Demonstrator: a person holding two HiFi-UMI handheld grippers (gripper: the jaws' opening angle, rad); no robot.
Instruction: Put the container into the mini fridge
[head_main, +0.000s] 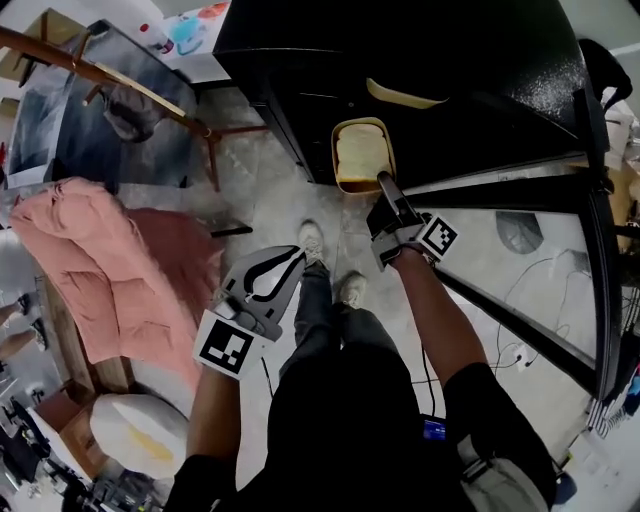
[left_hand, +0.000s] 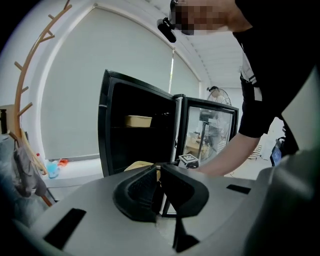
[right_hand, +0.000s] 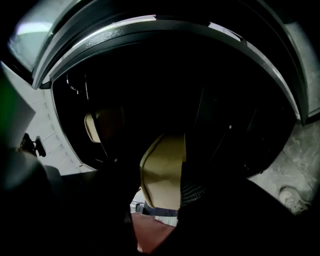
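The right gripper (head_main: 386, 183) is clamped on the near short edge of the container (head_main: 363, 152). Its jaws stand fairly wide, with the container's wall between them, and the right gripper view shows the tan side filling that gap. The left gripper (head_main: 296, 257) hangs off to the person's left with its jaws pressed together on nothing, well apart from the container.

The container is at the mouth of the open mini fridge (head_main: 470, 60), low down, in front of the dark lower space. The glass door (head_main: 520, 265) is swung out to the right. I cannot tell whether the container's base touches anything inside. A 2nd container (head_main: 404, 97) sits on the upper shelf.

Handling, as a guess:
- It looks like a light, thin-walled takeaway box, tan with a pale top. I cannot tell whether that top is a lid or food.
- The walls probably flex under a hard squeeze, so a firm grip is enough and a crushing one is not needed.
- The surface looks smooth and could slip in the pads.
- It is held by 1 edge only, so it sticks out from the jaws unsupported. The far end could dip and whatever is inside could slide.
- The rim is likely the stiffest part, so that is the right place to hold it, as it is held here.
- It is best kept level, slid in flat, and let go only once the base is supported.
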